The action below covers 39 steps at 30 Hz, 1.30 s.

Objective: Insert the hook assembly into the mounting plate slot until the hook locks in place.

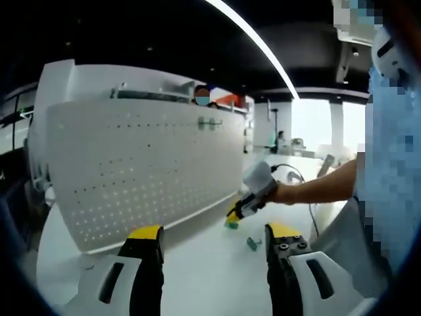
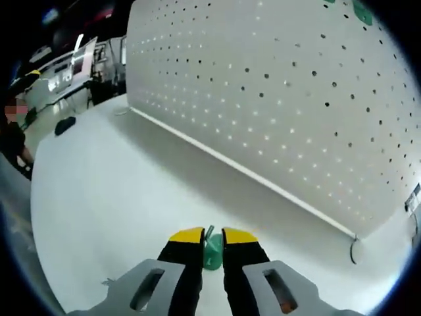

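In the left gripper view, the left hand-held gripper (image 1: 214, 245) stood open and empty at the bottom of the frame. Right of centre, the right hand-held gripper (image 1: 234, 214) reached down to the table (image 1: 197, 276); a second small green piece (image 1: 252, 243) lay just beside it. The pegboard (image 1: 145, 168) filled the left half.

In the right gripper view, the right hand-held gripper (image 2: 212, 241) pinched the green hook assembly (image 2: 212, 253) at bottom centre. Its stem pointed up-frame between the jaws, long axis along them. Gripped so near its edge, it could twist or slip before reaching a pegboard (image 2: 283, 99) slot.
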Motion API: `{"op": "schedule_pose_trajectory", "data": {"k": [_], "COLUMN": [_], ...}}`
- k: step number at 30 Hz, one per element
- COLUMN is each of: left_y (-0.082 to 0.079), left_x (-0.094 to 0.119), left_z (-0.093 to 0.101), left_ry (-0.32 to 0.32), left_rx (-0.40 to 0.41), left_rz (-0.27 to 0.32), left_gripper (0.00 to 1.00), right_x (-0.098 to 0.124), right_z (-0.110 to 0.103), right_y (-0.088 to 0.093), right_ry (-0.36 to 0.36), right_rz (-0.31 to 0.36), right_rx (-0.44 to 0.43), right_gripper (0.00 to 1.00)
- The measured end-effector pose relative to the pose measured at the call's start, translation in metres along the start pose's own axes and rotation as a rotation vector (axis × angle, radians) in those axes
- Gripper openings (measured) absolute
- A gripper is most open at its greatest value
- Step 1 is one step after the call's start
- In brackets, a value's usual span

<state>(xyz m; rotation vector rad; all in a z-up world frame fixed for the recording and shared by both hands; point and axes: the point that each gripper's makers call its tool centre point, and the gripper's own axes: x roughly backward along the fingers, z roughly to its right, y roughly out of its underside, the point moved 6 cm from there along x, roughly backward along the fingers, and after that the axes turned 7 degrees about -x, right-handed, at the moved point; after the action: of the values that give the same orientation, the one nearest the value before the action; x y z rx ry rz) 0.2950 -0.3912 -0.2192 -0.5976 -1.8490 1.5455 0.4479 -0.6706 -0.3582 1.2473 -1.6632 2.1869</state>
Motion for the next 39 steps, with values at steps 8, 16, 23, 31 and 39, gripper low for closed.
{"op": "schedule_pose_trajectory", "data": {"k": [8, 16, 23, 31, 39], "left_y": [-0.001, -0.002, -0.002, 0.0, 0.0], "left_x": [-0.002, -0.002, -0.002, -0.001, -0.002], "left_z": [0.0, 0.0, 0.0, 0.0, 0.0], "left_ry": [0.008, 0.008, 0.005, 0.002, 0.001], "left_rx": [-0.001, -0.003, -0.002, 0.001, 0.003], "left_rz": [-0.002, -0.003, -0.005, -0.008, -0.006], "left_gripper": [0.63, 0.63, 0.63, 0.63, 0.63], "right_x": [0.003, 0.001, -0.004, -0.006, -0.007], "right_z": [0.009, 0.01, 0.009, 0.011, 0.012], "right_y": [0.001, 0.004, 0.008, 0.011, 0.013], "right_ry": [0.012, -0.004, -0.018, -0.031, -0.044], "right_rz": [-0.011, -0.055, -0.098, -0.132, -0.132], "right_rx": [-0.021, -0.045, -0.056, -0.079, -0.102], "right_gripper": [0.07, 0.06, 0.05, 0.03, 0.01]}}
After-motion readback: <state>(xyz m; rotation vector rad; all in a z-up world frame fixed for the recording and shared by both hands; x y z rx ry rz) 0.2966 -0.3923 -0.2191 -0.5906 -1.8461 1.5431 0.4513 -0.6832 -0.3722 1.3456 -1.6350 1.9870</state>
